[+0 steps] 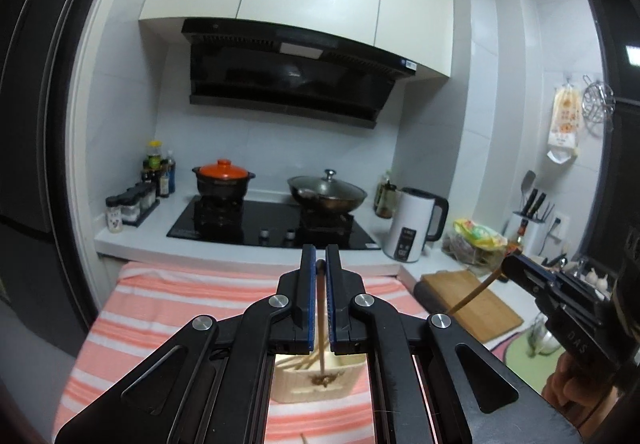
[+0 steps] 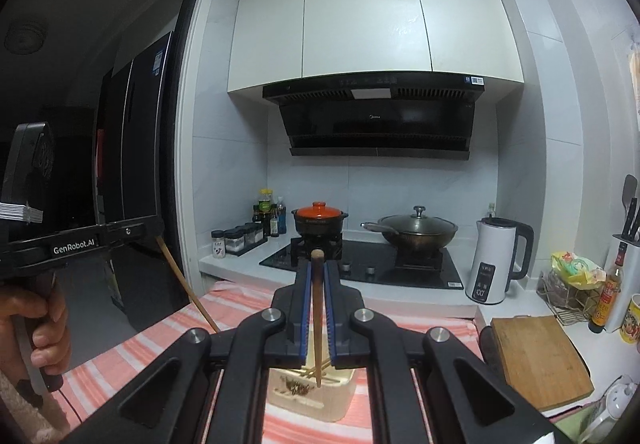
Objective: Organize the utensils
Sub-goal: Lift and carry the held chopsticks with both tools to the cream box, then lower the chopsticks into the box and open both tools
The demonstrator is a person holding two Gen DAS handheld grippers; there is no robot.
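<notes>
My left gripper (image 1: 320,256) is shut on a brown chopstick (image 1: 321,320) that hangs down over a cream utensil holder (image 1: 312,384) on the striped cloth. My right gripper (image 2: 317,272) is shut on another brown chopstick (image 2: 317,320), its tip over the same holder (image 2: 316,396), which holds several light chopsticks. The right gripper with its chopstick (image 1: 476,290) shows at the right of the left wrist view. The left gripper's chopstick (image 2: 188,288) shows at the left of the right wrist view.
A pink-and-white striped cloth (image 1: 180,304) covers the near surface. Behind it are a black hob (image 1: 272,224) with an orange-lidded pot (image 1: 223,180) and a wok (image 1: 327,194), a white kettle (image 1: 416,230), spice jars (image 1: 128,206), and a wooden cutting board (image 2: 536,356).
</notes>
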